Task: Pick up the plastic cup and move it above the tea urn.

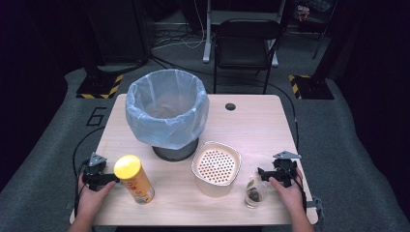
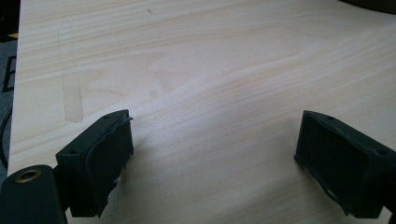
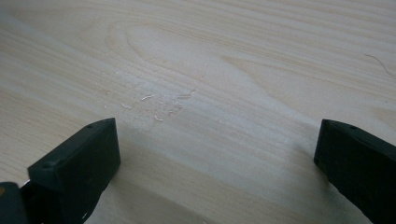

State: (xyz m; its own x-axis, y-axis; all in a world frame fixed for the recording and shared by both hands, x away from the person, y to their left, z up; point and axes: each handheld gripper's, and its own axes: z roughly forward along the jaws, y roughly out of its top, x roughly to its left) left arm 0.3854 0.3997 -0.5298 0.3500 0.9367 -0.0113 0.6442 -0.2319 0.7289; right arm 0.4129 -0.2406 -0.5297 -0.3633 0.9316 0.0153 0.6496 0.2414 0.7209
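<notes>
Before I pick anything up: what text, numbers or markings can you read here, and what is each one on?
"6": dark figure on the grey floor mat, left of the table.
Print on the yellow-lidded canister: too blurred to read.
Dark mark on the floor in the left gripper view: cut off, unreadable.

On the bench (image 1: pixel 261 121), one lined bin (image 1: pixel 167 113), one yellow-lidded canister (image 1: pixel 134 179), one perforated container (image 1: pixel 216 167) and one clear cup (image 1: pixel 254 194) are counted; two grippers are held, left (image 1: pixel 112 180) and right (image 1: pixel 261 172).
</notes>
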